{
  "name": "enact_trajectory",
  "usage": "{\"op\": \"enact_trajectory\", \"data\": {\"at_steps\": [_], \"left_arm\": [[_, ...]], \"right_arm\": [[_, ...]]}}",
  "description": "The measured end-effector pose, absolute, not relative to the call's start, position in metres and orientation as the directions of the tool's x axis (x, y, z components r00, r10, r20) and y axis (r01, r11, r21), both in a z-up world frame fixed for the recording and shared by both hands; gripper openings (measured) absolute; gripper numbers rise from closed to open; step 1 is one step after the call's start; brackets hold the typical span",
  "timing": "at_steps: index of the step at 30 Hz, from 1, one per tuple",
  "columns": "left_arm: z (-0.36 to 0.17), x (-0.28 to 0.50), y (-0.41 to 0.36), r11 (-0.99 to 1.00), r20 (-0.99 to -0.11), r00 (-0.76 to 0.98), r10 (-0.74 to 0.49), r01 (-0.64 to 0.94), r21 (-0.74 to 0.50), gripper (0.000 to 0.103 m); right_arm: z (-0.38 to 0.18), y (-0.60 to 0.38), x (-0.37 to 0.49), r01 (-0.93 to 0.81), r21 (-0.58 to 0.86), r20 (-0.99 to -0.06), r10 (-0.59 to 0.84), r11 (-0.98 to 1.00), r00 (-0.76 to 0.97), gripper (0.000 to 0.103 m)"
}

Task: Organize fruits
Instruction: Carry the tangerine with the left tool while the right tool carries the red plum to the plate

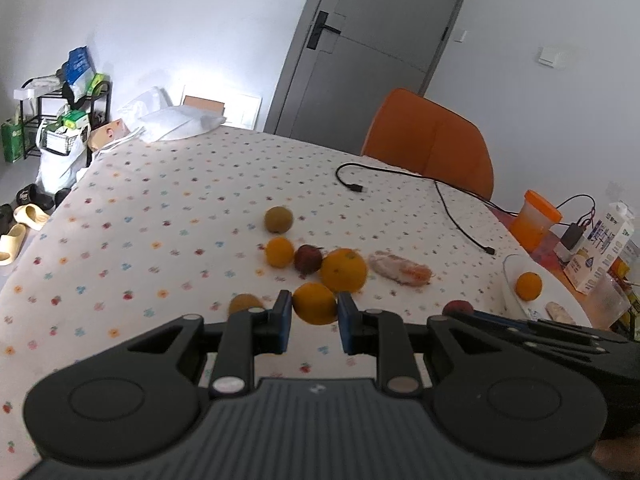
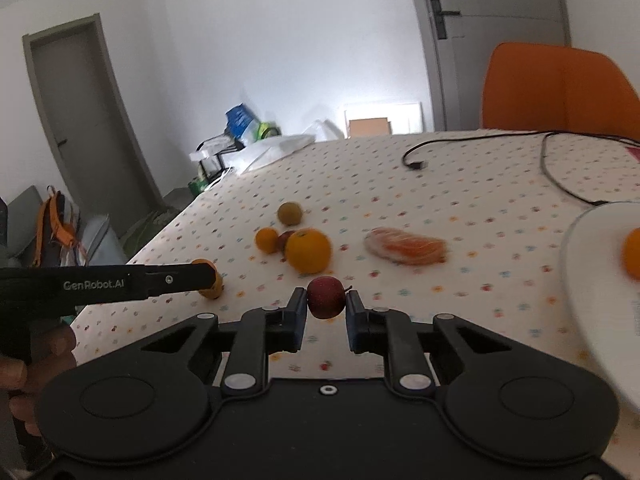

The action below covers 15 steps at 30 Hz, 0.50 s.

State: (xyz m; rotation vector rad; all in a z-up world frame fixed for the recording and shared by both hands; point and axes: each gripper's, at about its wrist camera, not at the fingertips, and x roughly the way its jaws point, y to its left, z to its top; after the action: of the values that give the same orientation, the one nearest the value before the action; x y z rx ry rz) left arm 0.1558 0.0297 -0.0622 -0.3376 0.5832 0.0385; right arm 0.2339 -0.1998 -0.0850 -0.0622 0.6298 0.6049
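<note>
A: Setting? Looks like a home, a dining corner.
B: Agreed. Table under a flower-print tablecloth (image 1: pixel 160 208), orange chair (image 1: pixel 432 140) pulled up behind it, grey door (image 1: pixel 360 40) in a white wall.
A: Other signs?
B: Slippers (image 1: pixel 24 220) on the floor, cluttered black rack (image 1: pixel 60 112) with bags, milk carton (image 1: pixel 600 252) on the table edge, backpack (image 2: pixel 52 228) beside a second door.

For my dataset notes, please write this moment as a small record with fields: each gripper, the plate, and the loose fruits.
left gripper: shut on an orange
right gripper: shut on a red apple
plate: white, at the right, holds one orange
loose fruits: big orange, small orange, greenish-brown fruit
surface: dotted tablecloth
</note>
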Motion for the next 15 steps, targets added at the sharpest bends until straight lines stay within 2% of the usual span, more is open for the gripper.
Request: {"op": "enact_trajectory", "data": {"at_steps": [15], "left_arm": [[-0.053, 0.170, -0.014, 0.962, -0.540, 0.835, -0.101, -0.057, -0.267, 0.022]], "right_arm": [[-0.068, -0.253, 0.226, -0.473, 0.143, -0.509, 0.474, 0.869, 0.718, 0.019]]}}
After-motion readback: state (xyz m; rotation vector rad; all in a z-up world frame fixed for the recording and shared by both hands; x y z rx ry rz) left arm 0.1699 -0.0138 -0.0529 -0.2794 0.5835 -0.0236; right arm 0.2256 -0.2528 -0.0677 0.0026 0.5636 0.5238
